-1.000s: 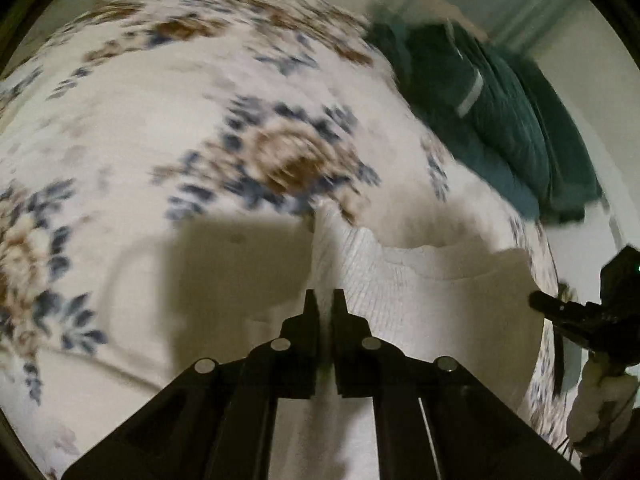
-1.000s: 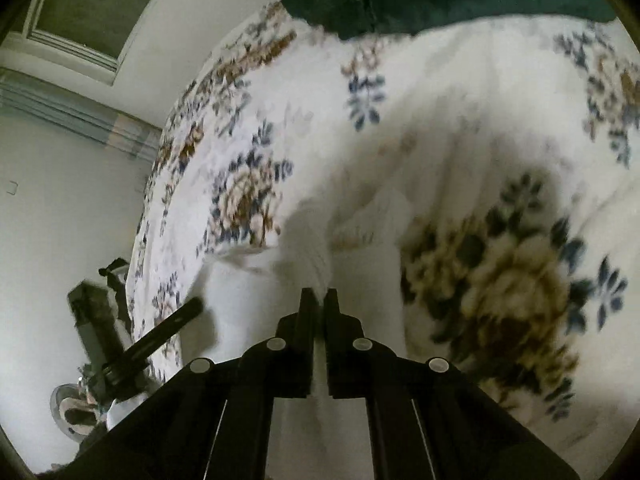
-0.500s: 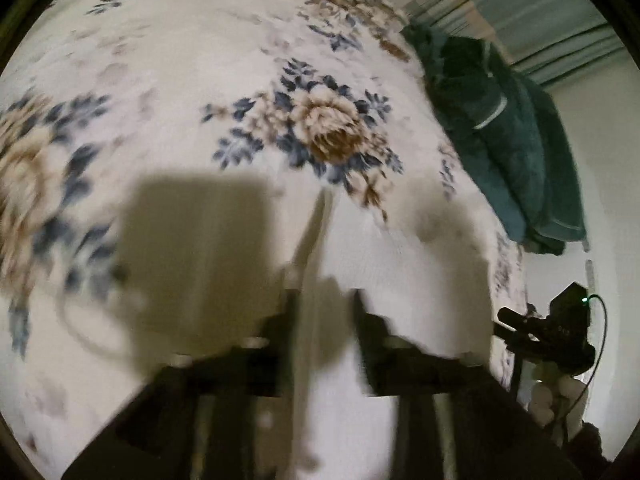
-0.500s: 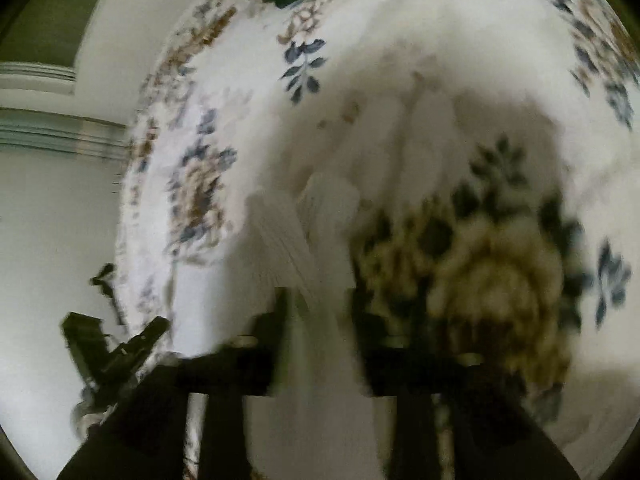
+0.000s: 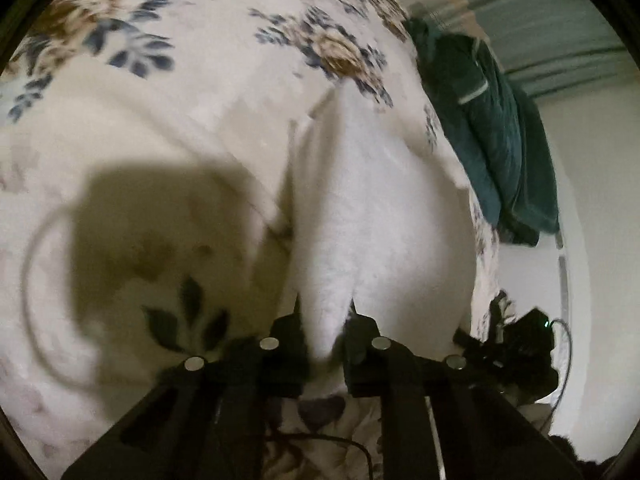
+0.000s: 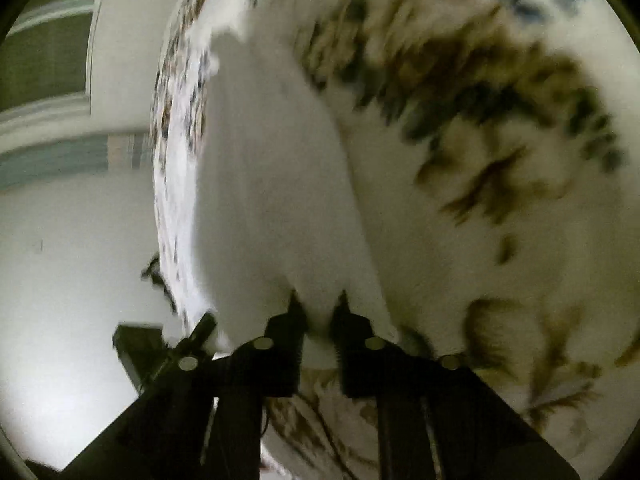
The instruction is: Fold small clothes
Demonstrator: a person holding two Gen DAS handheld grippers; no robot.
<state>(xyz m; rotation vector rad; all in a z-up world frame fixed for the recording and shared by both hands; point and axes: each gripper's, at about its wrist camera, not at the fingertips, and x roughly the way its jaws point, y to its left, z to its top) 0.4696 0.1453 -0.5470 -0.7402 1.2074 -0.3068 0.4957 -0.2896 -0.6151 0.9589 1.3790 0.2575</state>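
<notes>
Both claws sit with their fingers parted around white cloth: the left gripper (image 5: 324, 312) has a lobe of the white garment (image 5: 372, 208) lying between its two black fingers, with a gap showing on either side of the cloth, and the right gripper (image 6: 318, 306) straddles the same garment (image 6: 272, 184) in like fashion — neither pair of jaws is pressed together. The garment, a pale knit piece, lies spread on a floral blanket (image 5: 168, 128) printed with blue leaves and brown blossoms, which covers the bed. From the left wrist view the cloth runs away from the fingers as a long, tapering shape toward the far edge of the bed, where a dark green garment (image 5: 492, 120) is heaped. A dark shadow (image 5: 152, 232) falls across the blanket to the left of the white cloth. At lower right of that view the other gripper's body (image 5: 516, 352) appears beside the bed edge — a small green light glows on it. Both views are blurred, the right wrist view heavily so.
</notes>
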